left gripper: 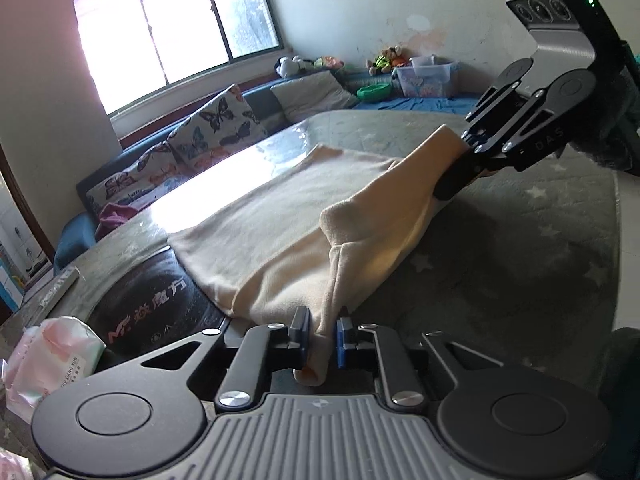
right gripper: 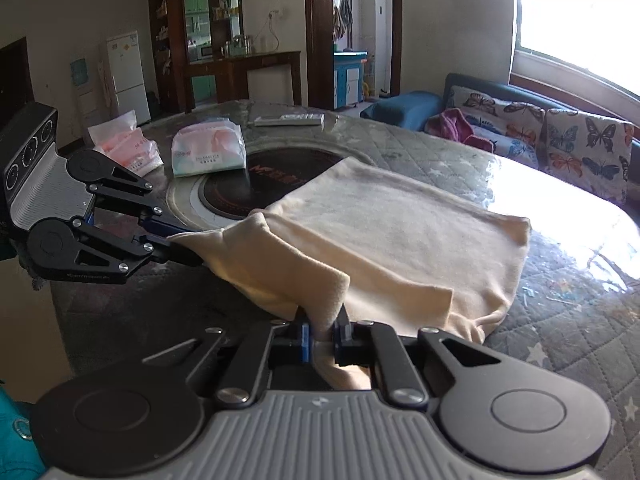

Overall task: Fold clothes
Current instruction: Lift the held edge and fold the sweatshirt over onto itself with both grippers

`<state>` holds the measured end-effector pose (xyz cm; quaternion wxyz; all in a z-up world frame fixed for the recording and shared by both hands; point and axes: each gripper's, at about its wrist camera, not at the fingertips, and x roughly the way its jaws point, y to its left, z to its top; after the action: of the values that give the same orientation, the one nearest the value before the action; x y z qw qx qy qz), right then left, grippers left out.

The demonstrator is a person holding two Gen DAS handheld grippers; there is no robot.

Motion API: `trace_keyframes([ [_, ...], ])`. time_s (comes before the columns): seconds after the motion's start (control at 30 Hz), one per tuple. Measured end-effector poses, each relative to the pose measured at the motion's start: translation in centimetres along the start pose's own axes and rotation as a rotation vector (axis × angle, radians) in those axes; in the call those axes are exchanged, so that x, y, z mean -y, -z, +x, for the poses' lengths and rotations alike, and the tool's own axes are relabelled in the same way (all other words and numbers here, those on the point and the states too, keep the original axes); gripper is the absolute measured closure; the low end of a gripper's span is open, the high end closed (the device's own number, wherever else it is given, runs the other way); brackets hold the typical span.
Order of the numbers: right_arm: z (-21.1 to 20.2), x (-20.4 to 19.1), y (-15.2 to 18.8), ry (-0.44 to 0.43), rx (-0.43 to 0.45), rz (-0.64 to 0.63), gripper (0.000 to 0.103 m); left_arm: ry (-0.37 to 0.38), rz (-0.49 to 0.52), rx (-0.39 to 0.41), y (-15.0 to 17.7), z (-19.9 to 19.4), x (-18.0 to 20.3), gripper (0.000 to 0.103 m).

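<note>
A cream garment (left gripper: 280,224) lies partly folded on the quilted grey table cover; it also shows in the right wrist view (right gripper: 400,236). My left gripper (left gripper: 323,338) is shut on one near corner of the garment and lifts it slightly. It also appears in the right wrist view (right gripper: 180,246) at the left, pinching the cloth. My right gripper (right gripper: 323,334) is shut on the other near corner. It shows in the left wrist view (left gripper: 460,176) at the upper right. The edge between the two grippers hangs raised above the table.
A round black induction plate (right gripper: 248,192) sits in the table under the garment's far corner. Two tissue packs (right gripper: 208,152) and a flat box (right gripper: 290,119) lie beyond it. A sofa with butterfly cushions (right gripper: 560,140) runs along the window side.
</note>
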<state>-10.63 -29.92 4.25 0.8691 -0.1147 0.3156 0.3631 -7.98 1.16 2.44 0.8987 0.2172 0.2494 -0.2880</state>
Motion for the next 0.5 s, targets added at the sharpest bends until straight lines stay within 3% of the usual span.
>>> trace_keyframes([
  [0.33,-7.5,-3.9,1.5,-0.049,-0.001,-0.048,0.094,0.094,-0.067,0.017,-0.1,-7.0,2.6,0.09],
  [0.5,-10.2,-6.0,2.3,-0.072,-0.027,-0.07,0.094,0.097,-0.096,0.022,-0.9,-6.6,1.6,0.09],
])
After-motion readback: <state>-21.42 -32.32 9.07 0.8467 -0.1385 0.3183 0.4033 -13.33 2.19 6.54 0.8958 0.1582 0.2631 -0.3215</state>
